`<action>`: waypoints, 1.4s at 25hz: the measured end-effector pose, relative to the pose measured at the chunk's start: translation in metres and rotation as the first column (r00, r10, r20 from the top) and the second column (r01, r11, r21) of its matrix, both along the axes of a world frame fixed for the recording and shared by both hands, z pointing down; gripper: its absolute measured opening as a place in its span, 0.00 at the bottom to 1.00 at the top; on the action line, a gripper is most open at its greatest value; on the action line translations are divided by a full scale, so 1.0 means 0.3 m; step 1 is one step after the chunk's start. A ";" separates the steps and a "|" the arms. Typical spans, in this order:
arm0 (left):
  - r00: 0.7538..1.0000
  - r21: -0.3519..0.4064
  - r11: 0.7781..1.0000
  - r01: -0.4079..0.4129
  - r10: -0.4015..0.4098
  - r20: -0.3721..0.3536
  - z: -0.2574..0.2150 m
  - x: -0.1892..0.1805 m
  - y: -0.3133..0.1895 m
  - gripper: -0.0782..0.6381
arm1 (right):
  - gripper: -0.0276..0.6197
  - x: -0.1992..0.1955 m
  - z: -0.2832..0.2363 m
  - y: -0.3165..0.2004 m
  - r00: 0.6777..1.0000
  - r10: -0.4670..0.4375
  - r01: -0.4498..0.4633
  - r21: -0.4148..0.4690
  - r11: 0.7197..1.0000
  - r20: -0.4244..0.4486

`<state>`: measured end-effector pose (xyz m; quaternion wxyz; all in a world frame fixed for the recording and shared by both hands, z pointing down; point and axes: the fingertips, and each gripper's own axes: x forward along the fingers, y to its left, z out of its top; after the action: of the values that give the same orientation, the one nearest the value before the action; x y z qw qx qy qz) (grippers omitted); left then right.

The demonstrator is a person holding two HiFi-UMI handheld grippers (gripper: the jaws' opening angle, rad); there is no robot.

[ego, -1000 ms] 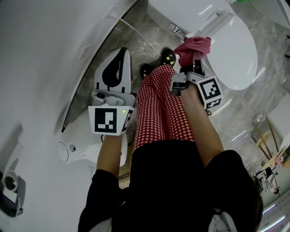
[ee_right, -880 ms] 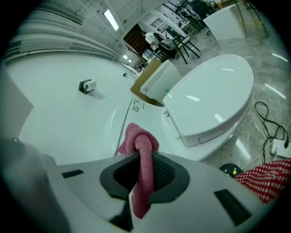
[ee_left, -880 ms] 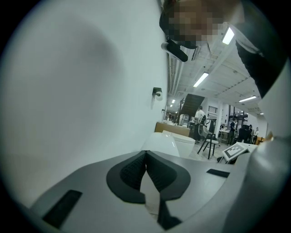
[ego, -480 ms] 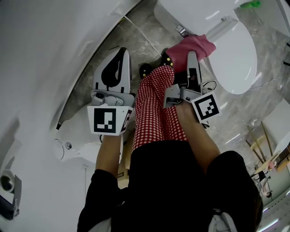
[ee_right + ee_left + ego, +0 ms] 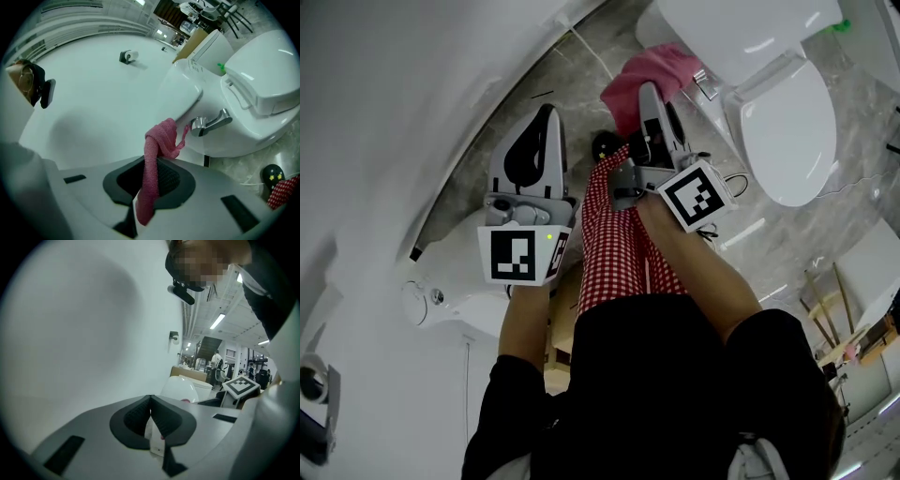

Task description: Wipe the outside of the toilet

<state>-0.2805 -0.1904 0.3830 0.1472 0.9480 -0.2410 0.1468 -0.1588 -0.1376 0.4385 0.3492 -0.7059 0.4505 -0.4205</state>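
Observation:
The white toilet (image 5: 787,122) stands at the upper right of the head view, its lid down and its tank (image 5: 741,28) behind. A chrome flush handle (image 5: 211,124) sticks out of the tank's side. My right gripper (image 5: 649,89) is shut on a pink cloth (image 5: 642,73), held just left of the tank near that handle. In the right gripper view the pink cloth (image 5: 157,150) hangs bunched between the jaws of the right gripper (image 5: 150,161), apart from the tank (image 5: 262,70). My left gripper (image 5: 547,111) is held beside the white wall, shut with nothing in it.
A curved white wall (image 5: 412,112) fills the left side. The person's red-checked trouser leg (image 5: 623,244) and black shoes (image 5: 603,145) are on the marble floor (image 5: 600,47) between the grippers. A paper holder (image 5: 126,56) hangs on the wall. A white fixture (image 5: 450,300) sits lower left.
My right gripper has carried the pink cloth left, from over the seat's hinge area to the tank's left side by the flush handle. The left gripper has hardly moved.

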 end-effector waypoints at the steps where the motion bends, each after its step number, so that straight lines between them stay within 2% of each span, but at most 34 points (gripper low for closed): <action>1: 1.000 -0.001 1.000 0.009 -0.009 0.005 0.005 -0.013 -0.006 0.12 | 0.13 -0.002 0.021 -0.024 1.000 -0.009 0.009 -0.006 1.000 -0.005; 5: 0.999 -0.009 0.999 0.038 -0.038 0.023 0.031 -0.058 -0.022 0.12 | 0.13 0.008 0.130 -0.079 0.999 -0.016 0.012 -0.082 0.997 -0.046; 10: 0.998 -0.018 0.998 0.054 -0.053 0.044 0.062 -0.092 -0.028 0.12 | 0.13 0.033 0.239 -0.137 0.998 0.021 -0.028 -0.126 0.992 -0.058; 13: 0.997 -0.022 0.998 0.062 -0.061 0.053 0.076 -0.107 -0.029 0.12 | 0.13 0.054 0.302 -0.154 0.997 0.060 -0.066 -0.154 0.986 -0.047; 17: 0.996 -0.030 0.998 0.062 -0.060 0.067 0.091 -0.117 -0.019 0.12 | 0.13 0.107 0.382 -0.148 0.988 0.153 -0.151 -0.207 0.967 -0.006; 19: 0.996 -0.034 0.998 0.059 -0.056 0.071 0.096 -0.115 -0.012 0.12 | 0.13 0.138 0.399 -0.149 0.985 0.173 -0.173 -0.227 0.959 -0.017; 23: 0.996 -0.040 0.998 0.051 -0.048 0.069 0.098 -0.100 -0.002 0.12 | 0.13 0.165 0.408 -0.156 0.984 0.175 -0.180 -0.238 0.955 -0.040; 35: 0.997 -0.031 0.998 0.045 -0.043 0.064 0.086 -0.067 -0.013 0.12 | 0.13 0.182 0.421 -0.092 0.979 0.199 -0.201 -0.255 0.946 -0.037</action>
<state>-0.3007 -0.1943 0.4087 0.1581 0.9348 -0.2641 0.1773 -0.1043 -0.1653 0.5648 0.2928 -0.7896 0.3200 -0.4340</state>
